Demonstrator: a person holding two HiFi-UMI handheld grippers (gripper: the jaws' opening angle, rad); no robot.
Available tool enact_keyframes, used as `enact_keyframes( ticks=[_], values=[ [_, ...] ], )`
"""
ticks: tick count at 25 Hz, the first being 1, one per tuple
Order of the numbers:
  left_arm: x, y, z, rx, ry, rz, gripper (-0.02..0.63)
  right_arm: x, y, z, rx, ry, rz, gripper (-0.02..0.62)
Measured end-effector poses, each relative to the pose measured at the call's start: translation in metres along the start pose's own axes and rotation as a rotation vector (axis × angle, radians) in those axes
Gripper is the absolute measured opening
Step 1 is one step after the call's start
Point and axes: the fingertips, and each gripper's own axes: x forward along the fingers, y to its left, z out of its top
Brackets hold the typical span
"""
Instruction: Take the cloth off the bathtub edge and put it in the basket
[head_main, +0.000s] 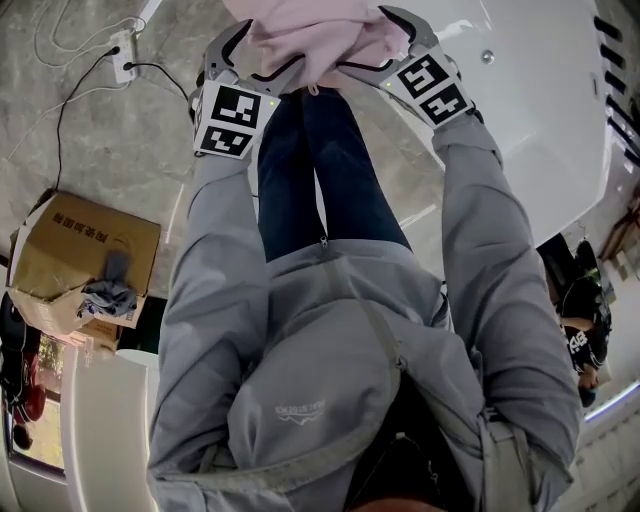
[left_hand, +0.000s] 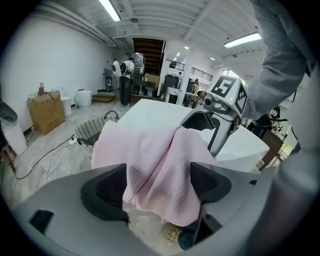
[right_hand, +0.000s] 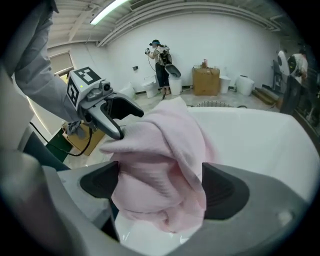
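The basket (left_hand: 90, 131) sits on the floor (left_hand: 45, 150), far left, beside the tub (left_hand: 150, 112). Your left gripper (left_hand: 159, 186) stands wide, pads (left_hand: 107, 190) either side of the pink cloth (head_main: 310, 35), not pinching it. The cloth lies bunched over the tub edge. Your right gripper (right_hand: 161, 187) is wide too, the cloth's right folds between its pads.

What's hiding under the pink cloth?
The pink cloth drapes over the white bathtub edge, which shows beside it. Whatever lies right beneath its folds is covered.

Bare workshop hall: bathtub (head_main: 540, 110), cardboard box (head_main: 85, 250).
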Motion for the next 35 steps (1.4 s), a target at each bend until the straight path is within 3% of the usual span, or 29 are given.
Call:
enact_keyframes(
  ticks=[7,11,14,19,22,27,34,35],
  values=[
    [0.019,0.004,-0.013,0.004,0.074,-0.035,0.38,0.028,-0.013,-0.024,0.049,0.118,0.136,0.513],
    [0.027,0.003,-0.015,0.004,0.095,-0.057,0.382,0.04,-0.017,-0.034,0.133,0.156,0.245,0.579],
    [0.033,0.001,-0.017,0.01,0.115,-0.084,0.384,0.047,-0.015,-0.039,0.165,0.182,0.322,0.583],
    [0.039,-0.005,-0.021,0.019,0.137,-0.131,0.385,0.054,-0.005,-0.04,0.137,0.219,0.413,0.583],
    [0.042,-0.013,-0.025,0.027,0.168,-0.175,0.385,0.056,0.007,-0.04,0.065,0.245,0.446,0.58],
    [0.046,-0.03,-0.03,0.041,0.198,-0.244,0.383,0.054,0.028,-0.032,-0.084,0.276,0.427,0.473],
    [0.044,-0.04,-0.027,0.034,0.225,-0.242,0.375,0.023,0.03,-0.019,-0.12,0.226,0.326,0.248],
    [0.042,-0.041,-0.025,0.038,0.223,-0.239,0.341,0.02,0.031,-0.017,-0.128,0.214,0.304,0.223]
  ],
)
